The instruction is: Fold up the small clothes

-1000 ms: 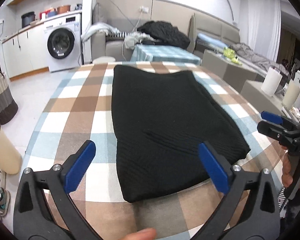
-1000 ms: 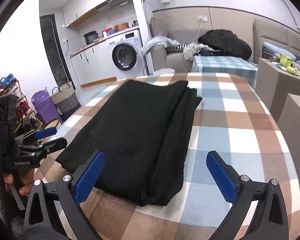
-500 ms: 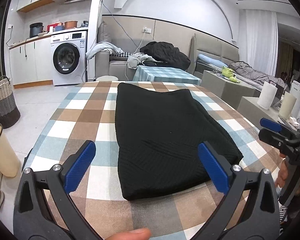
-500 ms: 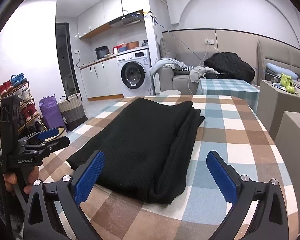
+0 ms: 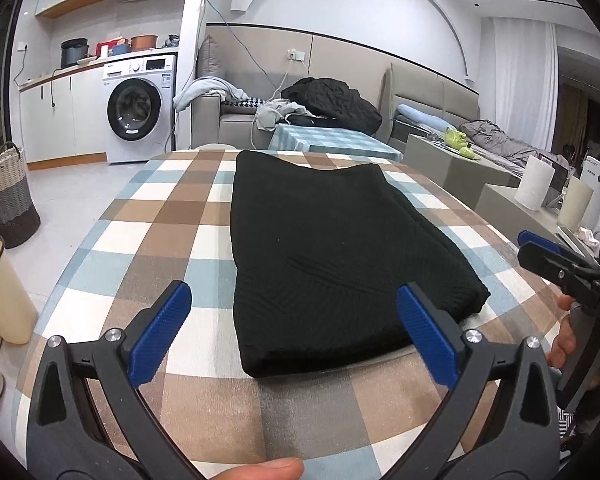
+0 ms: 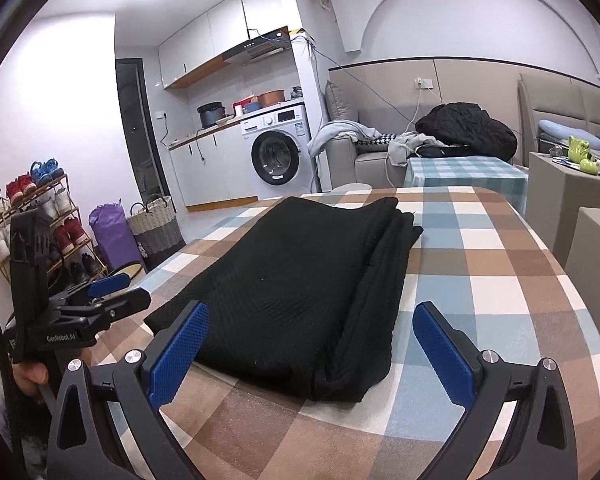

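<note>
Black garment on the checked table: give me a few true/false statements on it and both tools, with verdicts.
1. The black garment lies folded flat on the checked tablecloth. True.
2. The left tool is shut on the garment. False: it is open, holding nothing.
3. The right tool is open. True.
4. The garment hangs over the table edge. False: it lies wholly on the table.

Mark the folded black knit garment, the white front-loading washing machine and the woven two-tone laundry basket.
folded black knit garment (image 5: 324, 248), left wrist view, middle of its top layer
white front-loading washing machine (image 5: 134, 108), left wrist view, round door
woven two-tone laundry basket (image 6: 156, 226), right wrist view, front wall
</note>
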`<state>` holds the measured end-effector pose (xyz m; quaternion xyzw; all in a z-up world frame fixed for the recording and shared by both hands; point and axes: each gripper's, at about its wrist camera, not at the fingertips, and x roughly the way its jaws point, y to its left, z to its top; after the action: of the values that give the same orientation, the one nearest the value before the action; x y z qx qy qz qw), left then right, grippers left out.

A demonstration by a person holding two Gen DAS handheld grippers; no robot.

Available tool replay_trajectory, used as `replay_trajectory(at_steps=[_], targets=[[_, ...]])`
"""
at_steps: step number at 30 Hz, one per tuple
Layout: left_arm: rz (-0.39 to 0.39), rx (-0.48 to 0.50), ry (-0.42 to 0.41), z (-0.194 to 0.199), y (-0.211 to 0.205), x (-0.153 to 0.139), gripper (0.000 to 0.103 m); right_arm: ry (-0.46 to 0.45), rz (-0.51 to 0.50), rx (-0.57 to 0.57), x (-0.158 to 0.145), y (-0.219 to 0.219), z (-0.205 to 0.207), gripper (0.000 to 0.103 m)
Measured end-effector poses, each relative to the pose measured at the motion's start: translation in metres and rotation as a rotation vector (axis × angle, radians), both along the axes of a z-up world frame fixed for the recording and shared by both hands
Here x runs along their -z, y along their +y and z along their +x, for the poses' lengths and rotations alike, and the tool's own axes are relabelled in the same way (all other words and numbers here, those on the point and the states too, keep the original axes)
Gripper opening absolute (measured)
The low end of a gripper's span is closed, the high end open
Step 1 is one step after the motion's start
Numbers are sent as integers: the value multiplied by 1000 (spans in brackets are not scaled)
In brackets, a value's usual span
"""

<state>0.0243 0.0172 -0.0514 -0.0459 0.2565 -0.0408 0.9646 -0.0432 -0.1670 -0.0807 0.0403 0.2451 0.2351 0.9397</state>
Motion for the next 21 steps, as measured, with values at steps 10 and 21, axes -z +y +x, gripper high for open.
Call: replay_trajectory(at_steps=[10,21], targets=[[13,6,5,-4,-3,7,102,4,11,-27,8,1,-6,103],[-15,9,2,-3,3,8,102,12,33,-45,15,-2,-5,103]])
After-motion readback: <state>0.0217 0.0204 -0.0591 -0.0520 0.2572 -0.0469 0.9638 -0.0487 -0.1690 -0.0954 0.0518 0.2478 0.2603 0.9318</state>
